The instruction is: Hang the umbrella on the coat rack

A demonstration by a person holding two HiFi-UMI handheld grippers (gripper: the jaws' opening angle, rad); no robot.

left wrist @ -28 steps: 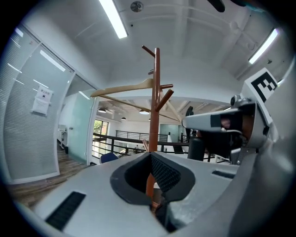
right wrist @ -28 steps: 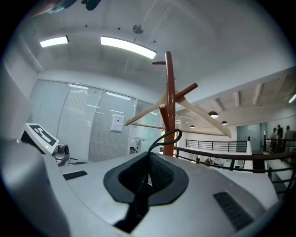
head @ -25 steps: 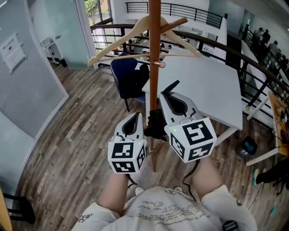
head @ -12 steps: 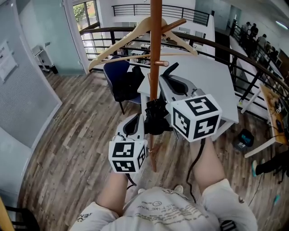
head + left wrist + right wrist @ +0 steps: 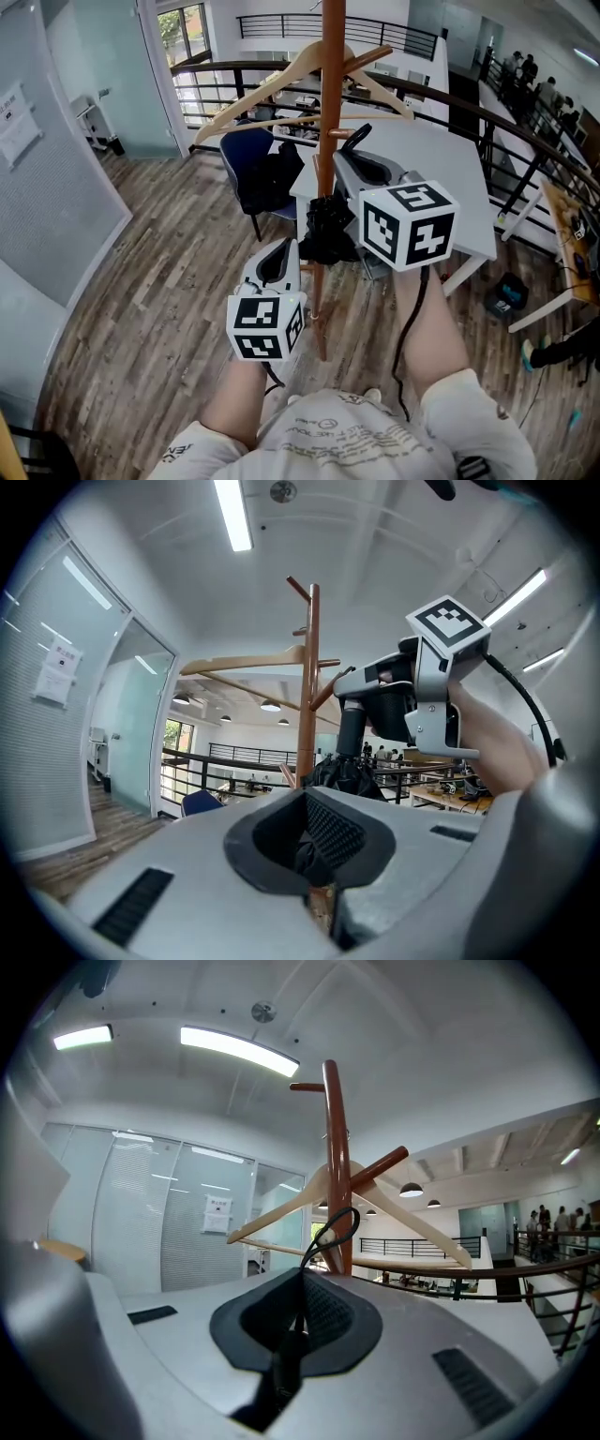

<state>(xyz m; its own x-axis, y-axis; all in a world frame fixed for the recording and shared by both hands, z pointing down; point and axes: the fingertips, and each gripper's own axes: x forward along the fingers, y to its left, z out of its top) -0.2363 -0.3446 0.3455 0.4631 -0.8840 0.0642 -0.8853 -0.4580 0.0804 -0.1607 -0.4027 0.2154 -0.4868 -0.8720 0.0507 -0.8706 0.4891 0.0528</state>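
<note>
Our right gripper has its jaws pressed together on the handle end of the umbrella. Its strap loop stands just beside the coat rack pole, under a slanting peg. Our left gripper pinches the black canopy lower down. A wooden hanger spreads to either side, and open air lies before the loop.

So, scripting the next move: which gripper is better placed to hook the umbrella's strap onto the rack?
Likely right: the right gripper holds the strap loop beside the coat rack; the left gripper clamps the umbrella lower.
</note>
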